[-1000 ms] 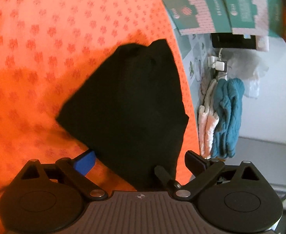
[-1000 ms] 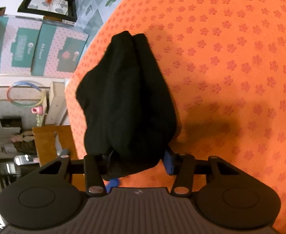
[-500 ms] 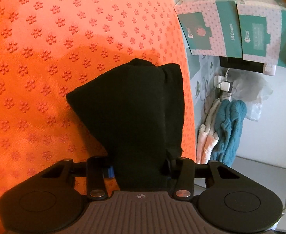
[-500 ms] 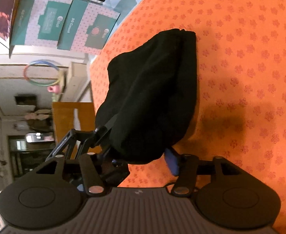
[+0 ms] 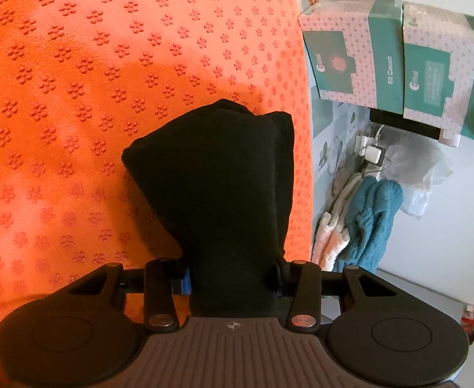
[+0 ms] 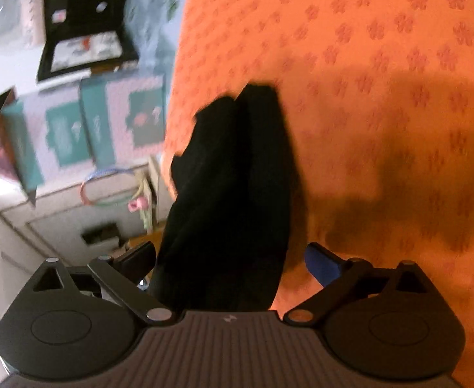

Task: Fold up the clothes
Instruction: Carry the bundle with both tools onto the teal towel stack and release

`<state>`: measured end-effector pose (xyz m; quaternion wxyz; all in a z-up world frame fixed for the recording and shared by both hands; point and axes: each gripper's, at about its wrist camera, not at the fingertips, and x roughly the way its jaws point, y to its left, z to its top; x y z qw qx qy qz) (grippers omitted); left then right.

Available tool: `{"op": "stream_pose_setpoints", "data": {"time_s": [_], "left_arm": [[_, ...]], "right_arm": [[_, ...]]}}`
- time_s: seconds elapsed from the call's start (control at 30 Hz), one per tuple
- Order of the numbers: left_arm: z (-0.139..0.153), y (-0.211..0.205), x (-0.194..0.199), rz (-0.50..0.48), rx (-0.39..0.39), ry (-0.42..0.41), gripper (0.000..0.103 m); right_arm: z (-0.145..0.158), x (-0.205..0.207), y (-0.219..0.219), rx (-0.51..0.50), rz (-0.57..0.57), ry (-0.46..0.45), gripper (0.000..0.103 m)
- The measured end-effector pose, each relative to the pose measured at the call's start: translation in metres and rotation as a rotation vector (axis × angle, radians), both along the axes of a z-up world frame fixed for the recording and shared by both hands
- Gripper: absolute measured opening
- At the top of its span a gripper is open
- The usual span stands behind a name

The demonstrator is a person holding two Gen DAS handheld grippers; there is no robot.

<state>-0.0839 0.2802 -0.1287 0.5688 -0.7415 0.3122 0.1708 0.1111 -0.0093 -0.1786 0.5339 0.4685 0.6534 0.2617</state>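
Left wrist view: the left gripper (image 5: 233,279) is clamped on the near end of a folded black cloth garment (image 5: 224,181). Both fingers press against the cloth's sides, with a blue pad just visible on the left finger. The garment runs straight forward from between the fingers and lies on an orange mat with a raised flower pattern (image 5: 75,97), close to the mat's right edge. Its far end shows stacked folded layers.

Right wrist view (motion-blurred): the right gripper (image 6: 233,263) has its fingers spread apart. The same garment (image 6: 233,174) sits between them, extending forward. Neither finger appears to touch the cloth; the blue-padded right finger (image 6: 322,263) stands clear of it, over the mat (image 6: 382,48). The garment lies along the mat's left edge in this view.

Beyond the mat edge: teal-and-pink patterned cardboard boxes (image 5: 382,64), a teal knitted item (image 5: 372,216) hanging by a white wall, and a clear plastic bag (image 5: 417,168).
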Motion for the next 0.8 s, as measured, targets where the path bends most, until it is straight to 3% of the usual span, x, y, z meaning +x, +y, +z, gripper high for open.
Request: {"op": "stream_pose_setpoints", "data": {"time_s": [0.3, 0.37, 0.43, 0.53, 0.7, 0.8], "left_arm": [[0.004, 0.005, 0.000, 0.006, -0.039, 0.001, 0.046], [0.005, 0.006, -0.001, 0.001, -0.032, 0.011, 0.046], [0.006, 0.007, -0.002, -0.016, -0.007, 0.026, 0.046], [0.011, 0.008, -0.002, -0.056, 0.035, 0.031, 0.045], [0.042, -0.005, 0.009, -0.174, 0.180, -0.004, 0.046], [0.063, -0.021, 0.026, -0.262, 0.277, -0.028, 0.047]], "right_arm": [[-0.009, 0.024, 0.046, -0.050, 0.057, -0.037, 0.097], [-0.011, 0.025, 0.056, -0.071, 0.063, -0.049, 0.083], [-0.011, 0.024, 0.063, -0.088, 0.071, -0.064, 0.058], [0.004, 0.021, 0.066, -0.112, 0.101, -0.161, 0.039], [0.049, 0.008, 0.047, -0.131, 0.098, -0.365, 0.031], [0.068, 0.002, 0.018, -0.138, 0.028, -0.433, 0.031]]}}
